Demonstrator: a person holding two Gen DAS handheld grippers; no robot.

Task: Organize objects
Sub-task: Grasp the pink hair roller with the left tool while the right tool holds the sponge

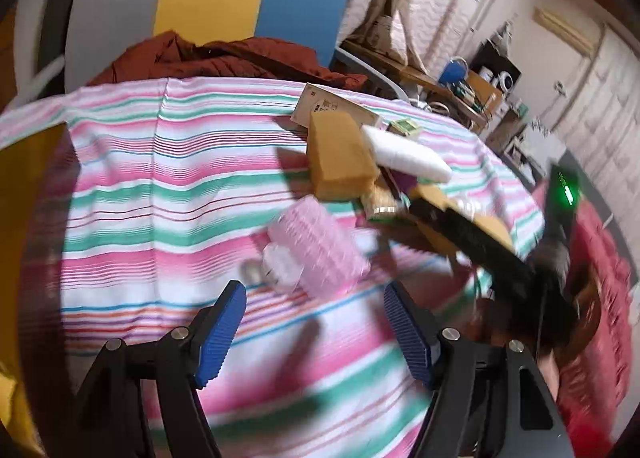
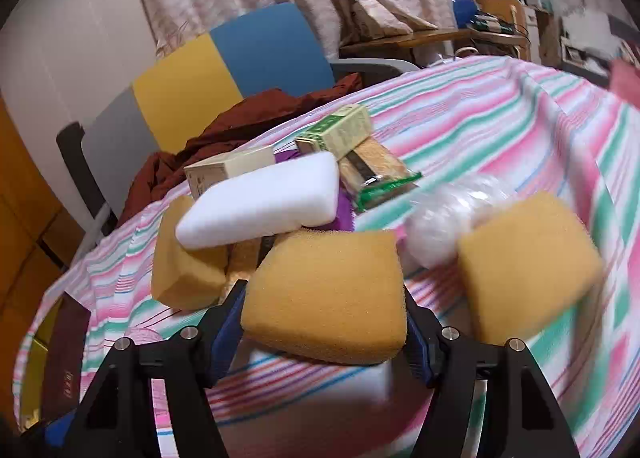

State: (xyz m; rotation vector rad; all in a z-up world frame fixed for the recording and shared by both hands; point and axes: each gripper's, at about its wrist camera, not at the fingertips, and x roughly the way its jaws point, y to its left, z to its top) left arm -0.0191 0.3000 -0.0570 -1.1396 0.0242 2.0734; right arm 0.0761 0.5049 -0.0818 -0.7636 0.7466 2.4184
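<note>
Right gripper is clamping a yellow-orange rectangular sponge between its blue pads, holding it above the pink-and-green striped cloth. Just behind, a white foam block is lying atop a second yellow sponge; a third is sitting to the right. Left gripper is hovering with jaws spread, empty, near a blurred pink ridged plastic case.

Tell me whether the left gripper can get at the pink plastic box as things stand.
Probably yes. The left gripper is open and holds nothing, and the pink box lies just ahead of its fingertips on the striped cloth, with nothing between them. The picture is blurred, so the gap is uncertain.
</note>
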